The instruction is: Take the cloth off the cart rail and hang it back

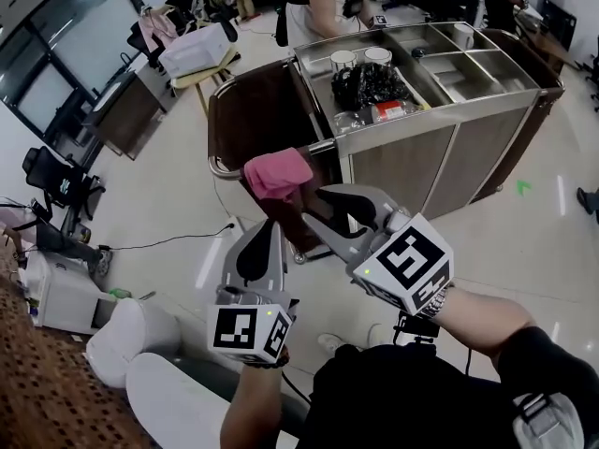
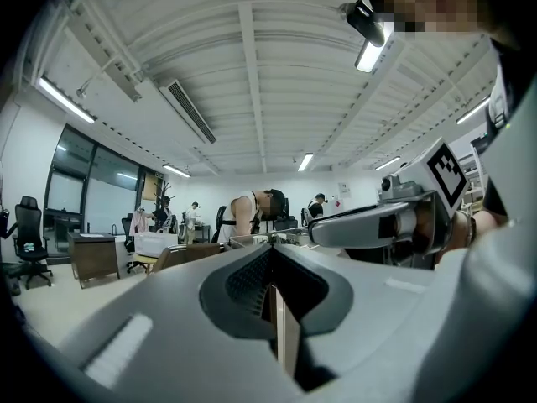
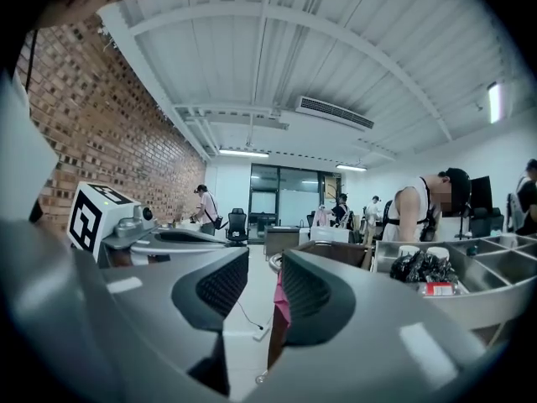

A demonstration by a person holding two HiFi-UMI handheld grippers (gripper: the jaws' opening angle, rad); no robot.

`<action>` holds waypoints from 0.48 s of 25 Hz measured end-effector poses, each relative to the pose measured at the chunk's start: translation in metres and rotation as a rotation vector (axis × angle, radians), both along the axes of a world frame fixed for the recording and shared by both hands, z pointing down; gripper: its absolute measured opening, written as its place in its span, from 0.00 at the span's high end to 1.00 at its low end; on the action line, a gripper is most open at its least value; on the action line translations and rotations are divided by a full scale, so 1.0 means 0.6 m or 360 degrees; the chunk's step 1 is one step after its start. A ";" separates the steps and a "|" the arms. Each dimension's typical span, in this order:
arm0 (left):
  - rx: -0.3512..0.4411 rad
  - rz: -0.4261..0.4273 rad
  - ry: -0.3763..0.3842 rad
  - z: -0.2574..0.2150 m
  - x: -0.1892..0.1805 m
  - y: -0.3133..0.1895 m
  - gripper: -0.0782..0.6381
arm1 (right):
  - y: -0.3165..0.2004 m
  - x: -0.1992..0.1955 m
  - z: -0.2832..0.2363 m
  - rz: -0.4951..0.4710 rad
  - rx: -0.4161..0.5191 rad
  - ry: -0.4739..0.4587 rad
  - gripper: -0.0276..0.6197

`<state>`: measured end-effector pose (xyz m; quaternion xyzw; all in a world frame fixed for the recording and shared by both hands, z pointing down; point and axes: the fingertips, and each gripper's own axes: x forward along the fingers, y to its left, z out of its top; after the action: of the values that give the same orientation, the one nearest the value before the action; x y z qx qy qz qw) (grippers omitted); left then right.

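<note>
Pink cloth [image 1: 277, 174], one, drapes the rail [image 1: 221, 172]; left gripper [image 1: 271, 224] jaws together, right gripper [image 1: 314, 209] apart.

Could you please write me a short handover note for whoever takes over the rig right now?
Left gripper: shut and empty, held low beside the other one.
Right gripper: open, nothing gripped, aimed at the pink cloth, which shows through the gap beyond its jaws.
Things: the pink cloth is draped over the chrome rail at the end of the steel-topped cart.
Done: nothing yet; the cloth has not been lifted.
Left: close on the cloth, take it off the rail, then hang it back.
</note>
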<state>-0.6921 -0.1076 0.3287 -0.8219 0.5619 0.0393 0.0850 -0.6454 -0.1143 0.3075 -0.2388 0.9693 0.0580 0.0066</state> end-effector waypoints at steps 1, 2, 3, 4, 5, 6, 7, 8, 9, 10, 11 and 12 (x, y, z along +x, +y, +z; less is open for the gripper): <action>0.0001 -0.0007 -0.0003 0.001 0.002 0.005 0.89 | 0.006 0.003 0.003 -0.0005 0.0002 -0.0006 0.78; 0.0003 -0.0013 -0.0006 0.001 0.006 0.012 0.89 | 0.014 0.007 0.004 -0.0010 0.0008 -0.0013 0.79; 0.0006 -0.0018 -0.0007 0.001 0.011 0.021 0.89 | 0.026 0.013 0.005 -0.0014 0.0019 -0.0022 0.80; 0.0010 -0.0021 -0.0008 0.003 0.020 0.032 0.89 | 0.038 0.021 0.004 -0.0010 0.0032 -0.0033 0.80; 0.0014 -0.0021 -0.0010 0.005 0.030 0.042 0.89 | 0.049 0.031 0.004 0.0000 0.0044 -0.0045 0.81; 0.0018 -0.0019 -0.0014 0.009 0.040 0.050 0.89 | 0.058 0.040 0.006 0.0012 0.0051 -0.0059 0.82; 0.0021 -0.0014 -0.0018 0.011 0.048 0.058 0.89 | 0.068 0.048 0.008 0.0019 0.0041 -0.0075 0.83; 0.0024 -0.0008 -0.0023 0.012 0.053 0.063 0.89 | 0.076 0.052 0.011 0.0025 0.0004 -0.0087 0.84; 0.0028 -0.0003 -0.0025 0.012 0.055 0.067 0.89 | 0.085 0.052 0.015 0.0029 -0.0043 -0.0091 0.84; 0.0031 0.0003 -0.0025 0.011 0.054 0.071 0.89 | 0.093 0.051 0.018 0.0035 -0.0080 -0.0091 0.85; 0.0034 0.0010 -0.0023 0.012 0.051 0.077 0.89 | 0.101 0.047 0.022 0.0044 -0.0107 -0.0094 0.86; 0.0038 0.0017 -0.0022 0.014 0.046 0.085 0.89 | 0.110 0.042 0.027 0.0054 -0.0106 -0.0095 0.86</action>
<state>-0.6643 -0.0567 0.3373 -0.8241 0.5563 0.0409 0.0985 -0.6200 -0.0485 0.3237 -0.2570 0.9659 0.0187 0.0264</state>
